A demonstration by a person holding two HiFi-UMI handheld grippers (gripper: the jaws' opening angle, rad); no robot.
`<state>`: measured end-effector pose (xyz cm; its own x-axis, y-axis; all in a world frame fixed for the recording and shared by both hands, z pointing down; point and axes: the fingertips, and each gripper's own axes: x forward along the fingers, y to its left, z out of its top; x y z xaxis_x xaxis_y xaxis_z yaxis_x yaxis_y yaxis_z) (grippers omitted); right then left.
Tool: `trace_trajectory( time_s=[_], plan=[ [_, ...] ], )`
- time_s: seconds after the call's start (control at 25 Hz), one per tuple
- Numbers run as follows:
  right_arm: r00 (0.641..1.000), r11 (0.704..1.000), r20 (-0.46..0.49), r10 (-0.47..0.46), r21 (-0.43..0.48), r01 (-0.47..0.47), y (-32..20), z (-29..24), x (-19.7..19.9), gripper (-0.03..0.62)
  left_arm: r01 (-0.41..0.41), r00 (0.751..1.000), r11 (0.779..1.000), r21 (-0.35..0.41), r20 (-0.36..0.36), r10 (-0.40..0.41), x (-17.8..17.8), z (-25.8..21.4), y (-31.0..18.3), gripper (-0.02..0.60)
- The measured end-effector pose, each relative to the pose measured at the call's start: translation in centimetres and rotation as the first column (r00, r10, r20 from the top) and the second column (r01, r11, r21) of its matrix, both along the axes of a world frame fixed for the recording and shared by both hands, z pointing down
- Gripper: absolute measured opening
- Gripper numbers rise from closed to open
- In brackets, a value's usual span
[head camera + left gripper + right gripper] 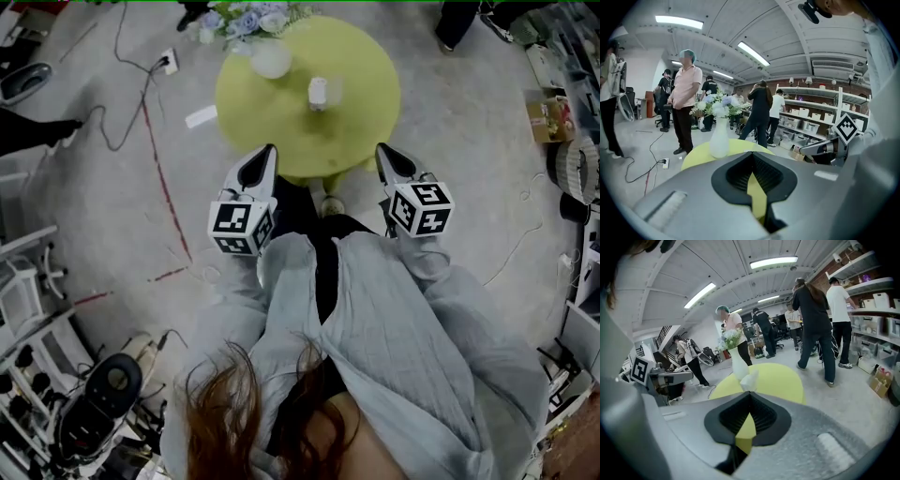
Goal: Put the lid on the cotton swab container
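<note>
A small white cotton swab container (pixel 318 92) stands near the middle of the round yellow-green table (pixel 366 122), with a clear piece close on its right; I cannot make out a separate lid. The right gripper view shows the container (pixel 751 379) as a pale blurred shape in front of the vase. My left gripper (pixel 270 150) and right gripper (pixel 382 150) hover at the table's near edge, level with each other, both shut and empty. Their tips meet in the left gripper view (pixel 751 154) and the right gripper view (pixel 749 394).
A white vase of flowers (pixel 270 58) stands at the table's far left, and a white card (pixel 201 116) lies at its left edge. On the floor are a power strip (pixel 169 62) with cables, a red line (pixel 164 178) and a cardboard box (pixel 548 117). Several people (pixel 686 101) stand beyond the table.
</note>
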<state>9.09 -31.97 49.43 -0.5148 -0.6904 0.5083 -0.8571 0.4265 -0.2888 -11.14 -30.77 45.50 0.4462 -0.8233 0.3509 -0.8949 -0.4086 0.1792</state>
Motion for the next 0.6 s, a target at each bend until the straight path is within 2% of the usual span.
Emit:
trace_trajectory(
  time_s=[0.6],
  plan=[
    [0.996,0.996,-0.028,0.087,-0.029,-0.088,-6.6,0.4,-2.0,0.002,-0.142,0.99,0.988,-0.06,-0.009,0.142,-0.7,1.7,-7.5,0.02]
  ],
)
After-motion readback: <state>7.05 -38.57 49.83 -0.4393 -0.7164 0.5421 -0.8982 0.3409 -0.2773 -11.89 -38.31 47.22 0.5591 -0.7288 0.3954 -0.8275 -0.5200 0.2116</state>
